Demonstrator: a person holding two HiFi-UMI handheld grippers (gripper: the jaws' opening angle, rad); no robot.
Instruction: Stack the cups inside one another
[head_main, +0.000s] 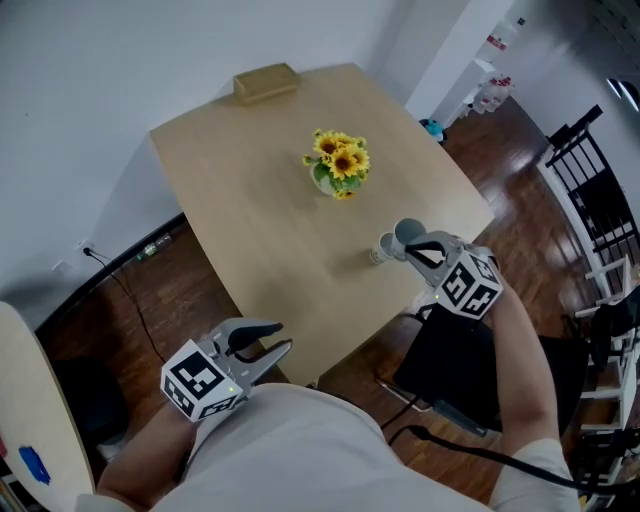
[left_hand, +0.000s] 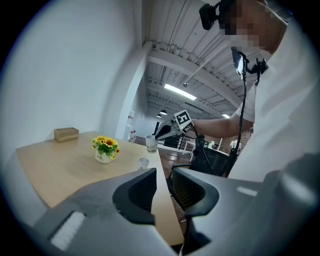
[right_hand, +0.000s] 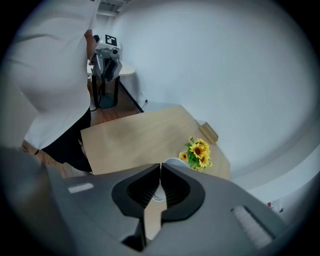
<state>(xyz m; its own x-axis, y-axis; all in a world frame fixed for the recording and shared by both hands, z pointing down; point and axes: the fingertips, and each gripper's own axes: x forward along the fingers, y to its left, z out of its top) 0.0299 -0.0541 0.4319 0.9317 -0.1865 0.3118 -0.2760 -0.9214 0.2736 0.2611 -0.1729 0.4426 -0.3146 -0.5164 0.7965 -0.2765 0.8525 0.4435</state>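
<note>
Pale wood worktop (head_main: 250, 210) carries a white pot of yellow sunflowers (head_main: 338, 166) mid-surface and a small brown box (head_main: 265, 82) at the far edge. One small white cup (head_main: 382, 250) stands upright near the right edge. Jaws of the right hand-held gripper (head_main: 420, 244) are almost together, pinching the wall of a second white cup (head_main: 407, 233). That cup is held clear of the worktop, just beside the standing one. The left hand-held gripper (head_main: 274, 342) has its jaws apart and empty, at the near edge, well apart from both cups.
</note>
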